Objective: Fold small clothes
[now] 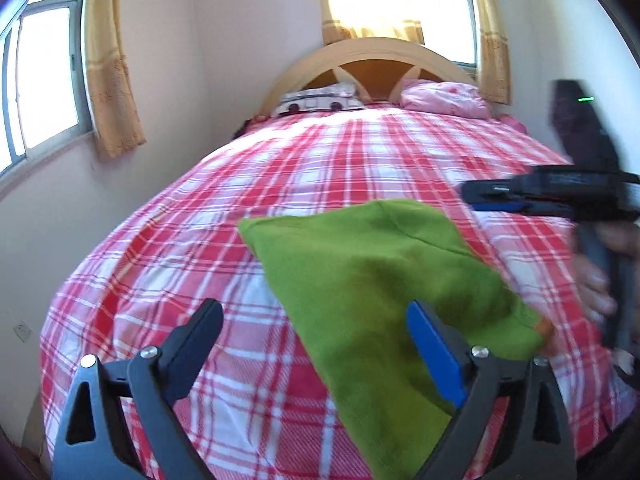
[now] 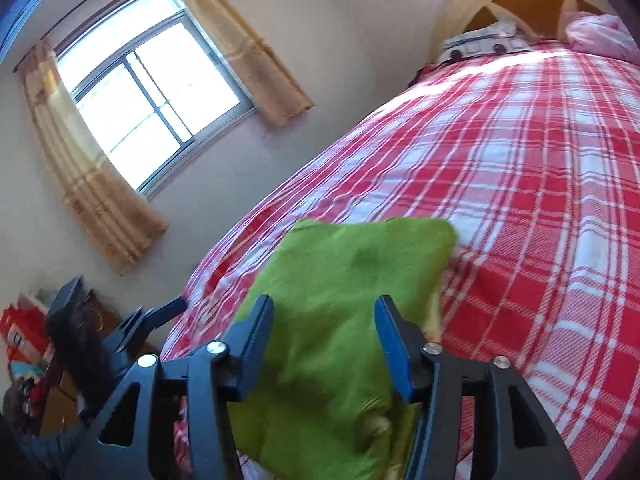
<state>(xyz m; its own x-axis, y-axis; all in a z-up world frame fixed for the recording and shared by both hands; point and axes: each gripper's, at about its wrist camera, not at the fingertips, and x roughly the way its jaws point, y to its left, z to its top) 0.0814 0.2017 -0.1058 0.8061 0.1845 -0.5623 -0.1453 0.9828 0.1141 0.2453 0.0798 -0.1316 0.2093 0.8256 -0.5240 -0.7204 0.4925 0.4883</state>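
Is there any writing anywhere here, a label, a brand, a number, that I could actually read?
None can be read.
Red package on the floor by the bed: it carries dark marks, too blurred to read.
Right gripper's black body: a pale strip like a label, too blurred to read.

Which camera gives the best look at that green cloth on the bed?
The left wrist view: the green cloth lies there nearly whole on the plaid bedspread, far corners and fold line plain. The right wrist view shows it closer, but the gripper fingers cover its near part.
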